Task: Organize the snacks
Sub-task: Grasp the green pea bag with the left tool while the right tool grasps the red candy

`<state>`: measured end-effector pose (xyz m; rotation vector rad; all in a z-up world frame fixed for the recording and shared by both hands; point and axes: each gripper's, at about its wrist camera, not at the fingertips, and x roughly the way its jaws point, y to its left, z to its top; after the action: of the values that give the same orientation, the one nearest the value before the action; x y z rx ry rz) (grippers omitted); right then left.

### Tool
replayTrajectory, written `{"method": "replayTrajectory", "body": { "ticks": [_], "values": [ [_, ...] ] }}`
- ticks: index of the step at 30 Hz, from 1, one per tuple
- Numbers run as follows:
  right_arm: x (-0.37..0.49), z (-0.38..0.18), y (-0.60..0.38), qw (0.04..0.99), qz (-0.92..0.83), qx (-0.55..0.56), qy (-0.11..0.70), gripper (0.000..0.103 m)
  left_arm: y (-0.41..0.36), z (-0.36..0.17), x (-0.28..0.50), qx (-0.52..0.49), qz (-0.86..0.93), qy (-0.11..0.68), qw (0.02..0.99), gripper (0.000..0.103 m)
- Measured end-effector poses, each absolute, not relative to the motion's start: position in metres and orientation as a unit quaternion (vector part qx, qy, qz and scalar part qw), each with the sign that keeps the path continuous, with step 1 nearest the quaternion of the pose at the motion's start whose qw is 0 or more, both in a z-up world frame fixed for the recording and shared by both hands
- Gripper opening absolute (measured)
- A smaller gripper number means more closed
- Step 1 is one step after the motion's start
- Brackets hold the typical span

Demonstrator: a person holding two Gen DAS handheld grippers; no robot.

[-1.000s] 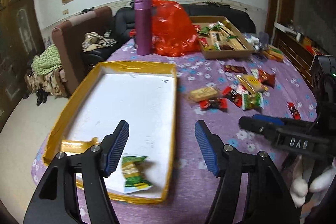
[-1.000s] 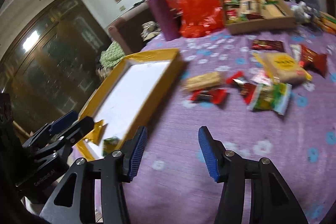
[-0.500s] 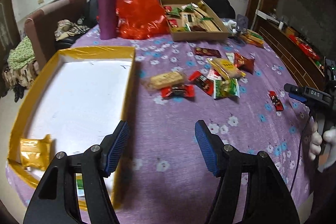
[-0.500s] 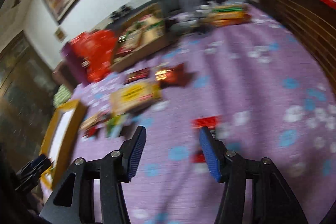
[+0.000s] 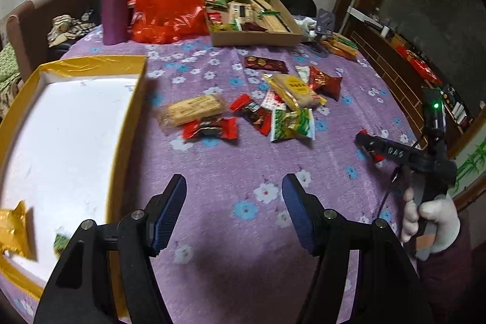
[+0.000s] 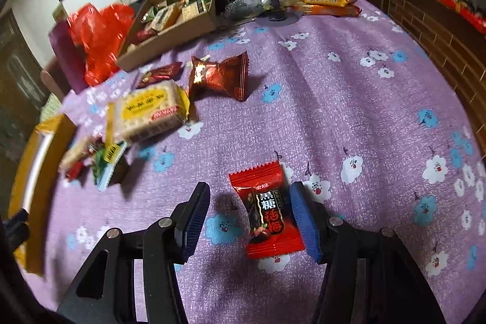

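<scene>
Right wrist view: your right gripper is spread wide over the purple tablecloth, and the red candy packet lies flat between its fingers, close against the right-hand pad — whether they touch is hard to say. Toward the table's left side sits a loose pile: a yellow cracker pack, a dark red wrapper and a green packet, blurred. A cardboard box of snacks stands at the far edge beside a red plastic bag.

Your left gripper is also wide open and holds nothing, hanging over bare cloth just beside the gold-rimmed tray. A gold packet lies in the tray's near corner.
</scene>
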<state>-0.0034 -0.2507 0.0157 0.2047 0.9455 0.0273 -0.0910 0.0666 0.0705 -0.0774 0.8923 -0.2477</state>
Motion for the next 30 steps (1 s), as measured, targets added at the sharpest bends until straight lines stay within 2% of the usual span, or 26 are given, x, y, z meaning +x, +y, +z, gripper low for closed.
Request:
{"method": "replayTrajectory", "body": {
  "ticks": [2,4,9,15,22,23,24,25,30],
  "values": [
    [-0.008,0.015,-0.246,0.888,-0.003,0.081,0.452,0.048,0.059,0.069,-0.082,-0.036,-0.130,0.433,0.891,0.066],
    [-0.011,0.015,-0.245,0.891,-0.010,0.073,0.448,0.027,0.050,0.068,-0.074,-0.032,-0.138,0.435,0.889,0.066],
    [-0.013,0.010,-0.256,0.890,0.059,0.153,0.426,0.026,0.019,0.065,-0.049,-0.003,-0.162,0.430,0.888,0.066],
    [-0.014,0.011,-0.243,0.896,0.068,0.132,0.419,0.026,-0.017,0.050,-0.016,0.044,-0.176,0.435,0.882,0.069],
    [-0.012,0.010,-0.243,0.895,0.078,0.135,0.419,0.026,-0.054,0.023,0.008,0.111,-0.168,0.443,0.874,0.068],
    [-0.012,0.010,-0.244,0.894,0.079,0.135,0.419,0.026,-0.055,0.020,0.008,0.114,-0.168,0.445,0.872,0.064],
    [-0.012,0.010,-0.244,0.894,0.081,0.136,0.419,0.026,-0.056,0.018,0.008,0.114,-0.167,0.448,0.871,0.047],
    [-0.011,0.010,-0.244,0.894,0.082,0.136,0.420,0.026,-0.054,0.019,0.006,0.101,-0.181,0.447,0.870,0.037],
    [-0.011,0.010,-0.245,0.894,0.086,0.139,0.418,0.025,-0.042,0.029,-0.004,0.077,-0.177,0.444,0.875,0.037]
  ]
}}
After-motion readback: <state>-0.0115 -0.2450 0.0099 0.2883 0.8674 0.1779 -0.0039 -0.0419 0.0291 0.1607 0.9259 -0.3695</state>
